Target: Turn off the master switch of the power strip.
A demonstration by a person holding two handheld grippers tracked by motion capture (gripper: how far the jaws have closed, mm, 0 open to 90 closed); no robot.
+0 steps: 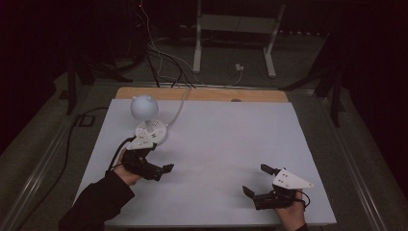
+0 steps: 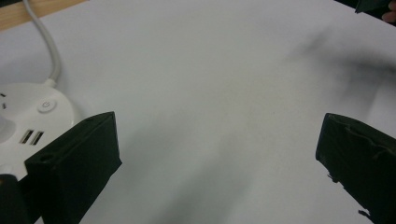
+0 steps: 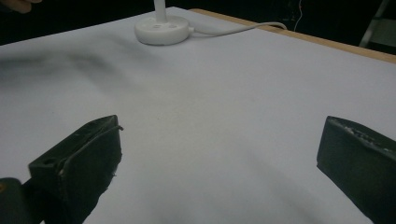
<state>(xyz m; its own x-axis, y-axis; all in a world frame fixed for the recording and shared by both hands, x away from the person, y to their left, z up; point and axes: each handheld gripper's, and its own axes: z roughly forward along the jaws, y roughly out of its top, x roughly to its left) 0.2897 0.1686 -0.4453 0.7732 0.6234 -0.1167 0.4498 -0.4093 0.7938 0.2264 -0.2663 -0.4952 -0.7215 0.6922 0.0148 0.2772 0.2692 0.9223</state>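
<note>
The work is just starting: the left gripper [image 1: 153, 159] sits with its fingers [image 2: 74, 158] spread wide and holding nothing, the white lamp [image 1: 150, 130] just beside them, so next I think they must turn toward its base, while the right gripper [image 1: 257, 180] waits far off, fingers wide too

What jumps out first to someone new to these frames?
The white lamp with its round head stands on a socket base at the white table's far left, its cable trailing back. Nearer, the left gripper and right gripper hover open, apart, holding nothing.
</note>
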